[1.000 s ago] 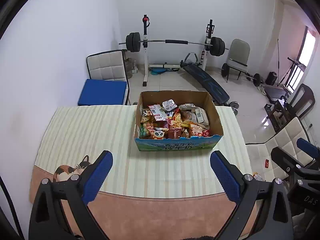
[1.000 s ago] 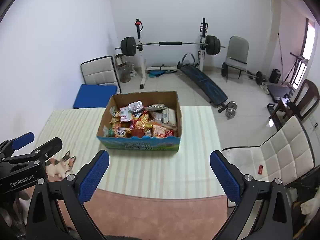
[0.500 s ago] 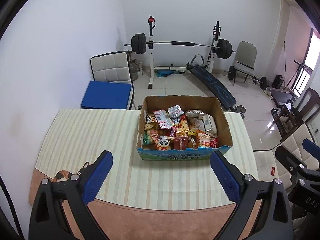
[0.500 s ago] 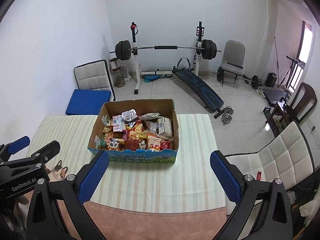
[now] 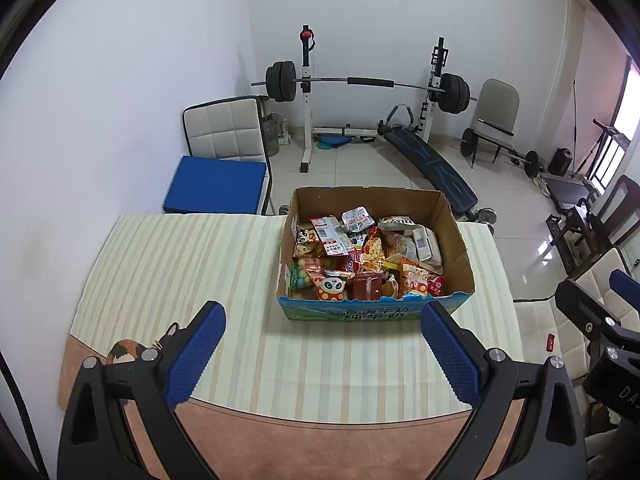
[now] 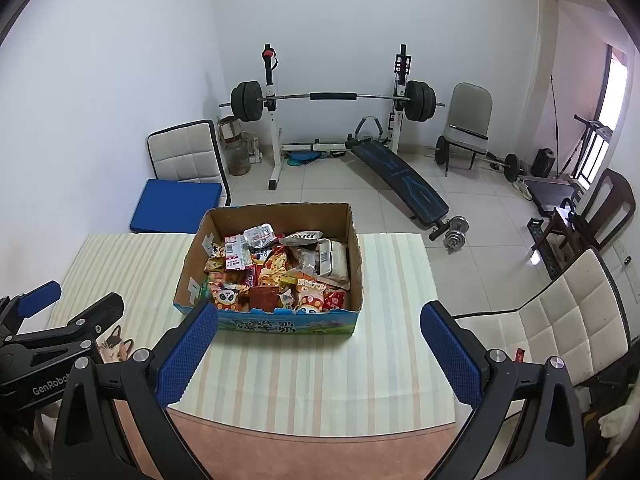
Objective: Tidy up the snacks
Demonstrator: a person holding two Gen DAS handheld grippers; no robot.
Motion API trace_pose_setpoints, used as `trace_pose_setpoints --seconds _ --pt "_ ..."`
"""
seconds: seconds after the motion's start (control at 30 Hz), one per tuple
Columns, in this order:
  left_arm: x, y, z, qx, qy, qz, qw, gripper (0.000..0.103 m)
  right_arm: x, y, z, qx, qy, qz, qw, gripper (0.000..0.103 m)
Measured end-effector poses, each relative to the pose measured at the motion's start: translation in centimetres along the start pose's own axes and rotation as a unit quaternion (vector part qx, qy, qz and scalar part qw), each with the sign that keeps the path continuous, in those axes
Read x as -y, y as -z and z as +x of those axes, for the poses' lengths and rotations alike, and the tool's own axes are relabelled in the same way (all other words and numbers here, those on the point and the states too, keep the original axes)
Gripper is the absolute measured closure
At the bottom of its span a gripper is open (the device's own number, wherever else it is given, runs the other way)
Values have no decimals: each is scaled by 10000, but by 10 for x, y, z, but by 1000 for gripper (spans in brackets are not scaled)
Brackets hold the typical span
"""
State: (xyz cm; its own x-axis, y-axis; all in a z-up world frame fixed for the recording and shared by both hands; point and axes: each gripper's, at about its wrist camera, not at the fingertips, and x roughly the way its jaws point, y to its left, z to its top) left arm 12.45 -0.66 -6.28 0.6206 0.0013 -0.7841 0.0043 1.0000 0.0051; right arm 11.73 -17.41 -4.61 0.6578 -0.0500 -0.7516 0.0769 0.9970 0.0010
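Both grippers nearer, left gripper (image 6: pixel 48 320) marked "GenRobo", snack box (image 5: pixel 372 312)

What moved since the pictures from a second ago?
Both open grippers, left gripper and right gripper, crept nearer the brown cardboard snack box, which now looks bigger. Nothing was grabbed or dropped. The box, its snack packets and the striped tablecloth stayed put.

I see 1 open cardboard box (image 5: pixel 376 276) upright on striped cloth, heaped with mixed snack packets (image 5: pixel 360 256), flaps gone.
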Motion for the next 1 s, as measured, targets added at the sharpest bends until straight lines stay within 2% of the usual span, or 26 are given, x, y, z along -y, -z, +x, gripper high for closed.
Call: trace_pose_setpoints --seconds 1.0 --pt "0 -2 10 -83 116 135 9998 3 6 -1 6 -50 94 34 9999 0"
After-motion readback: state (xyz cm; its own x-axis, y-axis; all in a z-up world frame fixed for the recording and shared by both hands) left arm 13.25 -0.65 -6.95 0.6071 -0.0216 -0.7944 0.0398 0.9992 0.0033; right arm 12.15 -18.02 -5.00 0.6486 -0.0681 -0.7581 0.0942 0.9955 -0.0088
